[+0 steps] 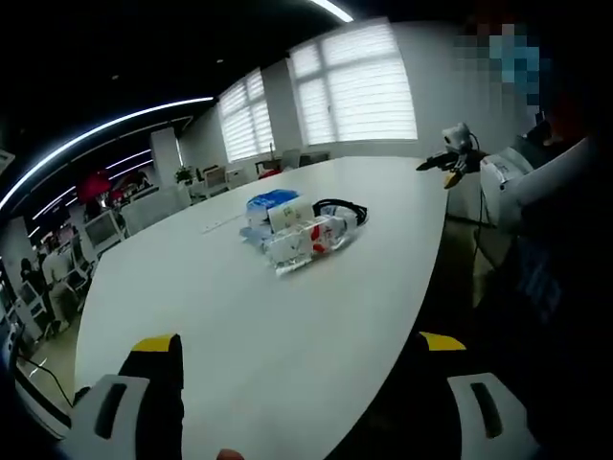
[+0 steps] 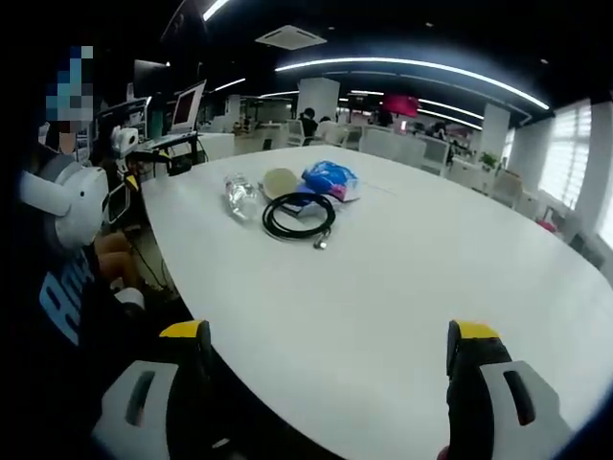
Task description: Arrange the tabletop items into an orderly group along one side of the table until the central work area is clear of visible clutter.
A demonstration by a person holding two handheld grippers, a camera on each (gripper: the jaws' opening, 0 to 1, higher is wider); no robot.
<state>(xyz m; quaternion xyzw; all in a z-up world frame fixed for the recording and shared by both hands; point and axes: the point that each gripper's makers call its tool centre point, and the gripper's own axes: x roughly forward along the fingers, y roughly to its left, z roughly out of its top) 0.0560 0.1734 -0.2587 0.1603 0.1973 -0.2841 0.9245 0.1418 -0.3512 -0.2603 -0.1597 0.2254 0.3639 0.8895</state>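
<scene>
On the white table [image 1: 239,326] lies a small cluster of items. A clear plastic bottle [image 1: 305,244] lies on its side beside a blue packet [image 1: 271,201], a pale round roll [image 1: 290,214] and a coiled black cable [image 1: 342,210]. From the other side I see the bottle [image 2: 238,195], the round roll [image 2: 281,182], the blue packet [image 2: 329,179] and the cable coil [image 2: 299,216]. My left gripper [image 1: 299,347] is open, well short of the cluster. My right gripper [image 2: 330,337] is open too, with nothing between its jaws.
A person with a white headset [image 2: 65,201] sits at the table's edge [image 2: 163,240]; the same person [image 1: 546,192] fills the right of the left gripper view. Desks, monitors [image 2: 187,105] and chairs stand beyond the table. Windows with blinds [image 1: 354,86] line the far wall.
</scene>
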